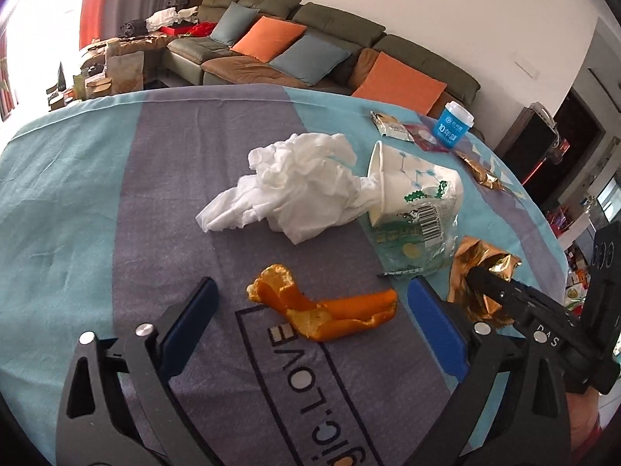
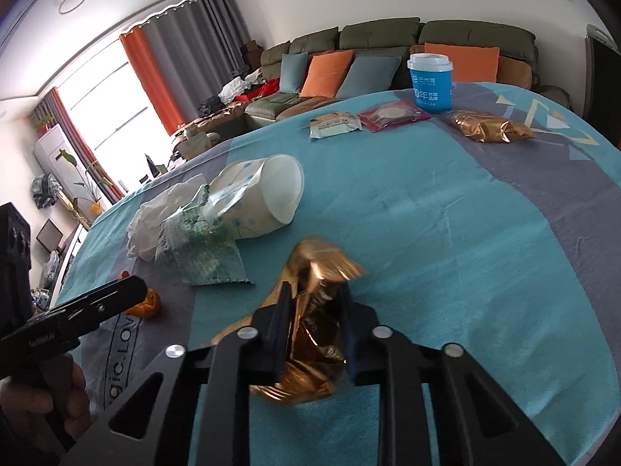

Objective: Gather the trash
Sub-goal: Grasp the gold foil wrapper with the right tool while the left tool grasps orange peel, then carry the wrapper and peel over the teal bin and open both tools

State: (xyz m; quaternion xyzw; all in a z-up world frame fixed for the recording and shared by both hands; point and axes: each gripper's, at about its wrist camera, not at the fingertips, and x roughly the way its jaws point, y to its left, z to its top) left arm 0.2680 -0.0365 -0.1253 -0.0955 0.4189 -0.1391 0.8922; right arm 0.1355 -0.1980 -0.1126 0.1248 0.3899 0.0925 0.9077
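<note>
Starting at the left, the left gripper [image 1: 310, 310] hangs low over the cloth [image 1: 77, 194] with its jaws spread wide and nothing between them — the orange peel [image 1: 326, 310] lies on the grey stripe right in the gap, touching neither pad. Beyond the peel sits the crumpled tissue [image 1: 299, 186], its end tucked into the mouth of a tipped paper cup [image 1: 419, 186], and a clear plastic wrapper [image 1: 419, 240] lies against the cup's near side. Further right, the right gripper [image 2: 314, 334] has its jaws closed most of the way on a gold foil wrapper [image 2: 314, 310], which crumples up between the pads; its lower end seems to be just above or brushing the cloth, though blur makes that hard to judge. At the far edge stand a blue cup [image 2: 431, 81], two flat packets and another gold wrapper [image 2: 489, 126].

I judge the step to be gathering — foil taken, peel next. No bin shows in either view. The left jaws would need to drop and close across the peel's narrow middle.
</note>
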